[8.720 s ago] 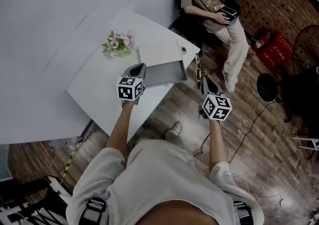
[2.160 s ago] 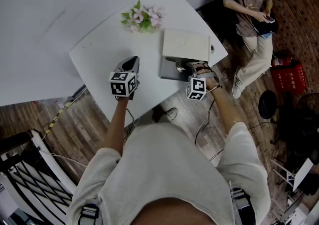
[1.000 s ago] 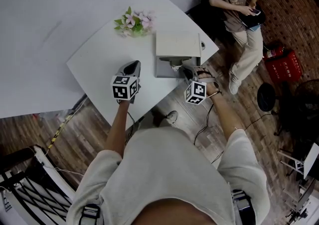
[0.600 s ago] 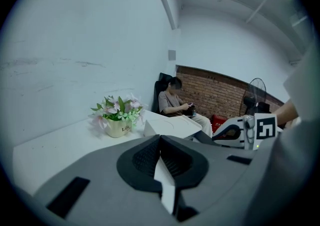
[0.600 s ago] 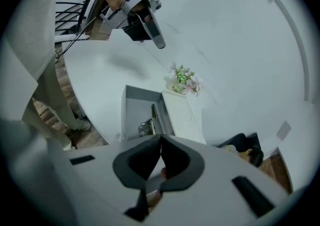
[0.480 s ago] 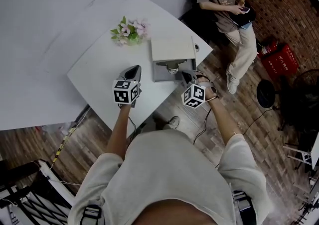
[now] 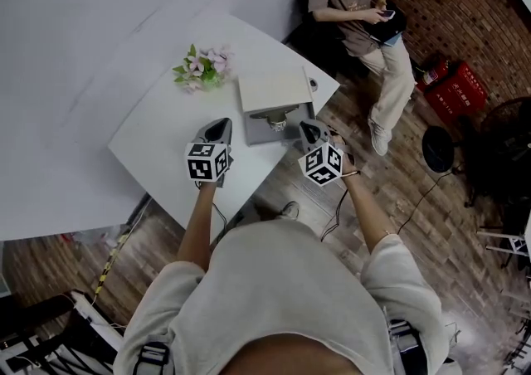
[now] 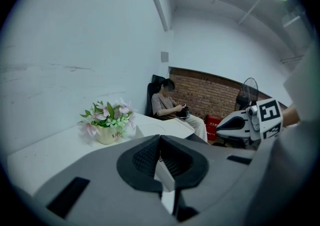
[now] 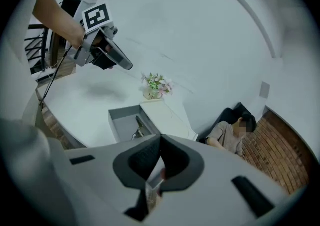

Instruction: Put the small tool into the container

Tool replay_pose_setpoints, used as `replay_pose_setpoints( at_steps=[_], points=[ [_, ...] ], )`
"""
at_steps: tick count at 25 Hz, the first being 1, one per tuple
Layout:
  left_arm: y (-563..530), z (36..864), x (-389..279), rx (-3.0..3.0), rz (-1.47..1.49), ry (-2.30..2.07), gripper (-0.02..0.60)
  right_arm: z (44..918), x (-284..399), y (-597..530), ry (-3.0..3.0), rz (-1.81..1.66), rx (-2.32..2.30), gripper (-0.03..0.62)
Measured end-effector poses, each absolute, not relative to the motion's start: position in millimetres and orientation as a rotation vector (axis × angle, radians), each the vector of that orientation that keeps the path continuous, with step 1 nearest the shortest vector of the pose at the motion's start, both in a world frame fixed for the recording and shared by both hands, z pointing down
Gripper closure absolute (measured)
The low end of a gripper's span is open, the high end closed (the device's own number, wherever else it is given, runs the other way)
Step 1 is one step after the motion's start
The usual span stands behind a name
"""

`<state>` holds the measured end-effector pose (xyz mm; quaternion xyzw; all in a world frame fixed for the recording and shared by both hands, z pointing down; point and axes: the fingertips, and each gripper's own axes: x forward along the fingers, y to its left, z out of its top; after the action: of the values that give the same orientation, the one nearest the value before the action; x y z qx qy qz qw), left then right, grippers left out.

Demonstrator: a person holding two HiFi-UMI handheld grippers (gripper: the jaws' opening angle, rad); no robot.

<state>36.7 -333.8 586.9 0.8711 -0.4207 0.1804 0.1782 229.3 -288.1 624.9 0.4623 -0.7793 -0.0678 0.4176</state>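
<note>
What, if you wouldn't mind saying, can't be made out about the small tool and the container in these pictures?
- small tool: in the right gripper view its near end is hidden behind the shut right gripper; in the head view it is too small to tell its kind.
- container: its near wall is hidden the same way; in the left gripper view the shut left gripper covers its open tray.
</note>
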Motion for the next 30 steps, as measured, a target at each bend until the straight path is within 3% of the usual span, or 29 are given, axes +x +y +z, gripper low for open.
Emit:
replay_pose_setpoints(
  at_steps=[13,30],
  points=[
    [-339,570,67,2.543,0.502,-1.122,0.572,584,291,-263,-2.022,0.188,1.640,0.594],
    [-339,562,107,2.607,0.493,-1.040,0.572,542,360,-215,-1.924,0.240,2.015,0.595]
  ],
)
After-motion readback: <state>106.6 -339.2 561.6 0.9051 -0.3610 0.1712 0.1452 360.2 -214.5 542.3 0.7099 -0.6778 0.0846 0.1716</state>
